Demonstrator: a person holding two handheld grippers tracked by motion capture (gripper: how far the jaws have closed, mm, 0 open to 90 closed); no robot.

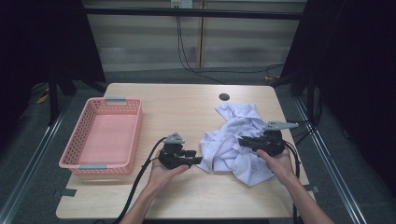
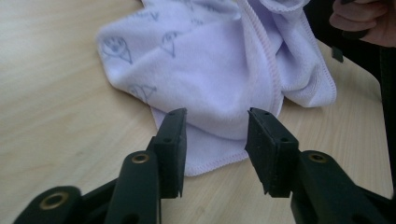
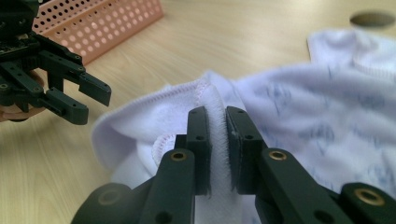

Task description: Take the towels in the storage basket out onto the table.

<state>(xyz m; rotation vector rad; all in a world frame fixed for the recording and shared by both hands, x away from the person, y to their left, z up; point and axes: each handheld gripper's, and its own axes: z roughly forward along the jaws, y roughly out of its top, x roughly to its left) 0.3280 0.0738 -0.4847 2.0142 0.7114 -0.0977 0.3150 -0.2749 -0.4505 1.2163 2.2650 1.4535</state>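
Right gripper (image 3: 217, 135) clamped on a hemmed fold of the white towel (image 1: 238, 140) lying rumpled at table right; left gripper (image 2: 215, 135) open just short of its edge – thin pinch may slip if pulled

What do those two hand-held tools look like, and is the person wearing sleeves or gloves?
Both are black. The left gripper and right gripper each end in two flat, rectangular jaws on jointed arms fixed with brass-coloured rivets. In the high view each carries a grey three-cornered plate on top and trails a black cable back toward the person. The forearms are bare: no sleeves or gloves in view.
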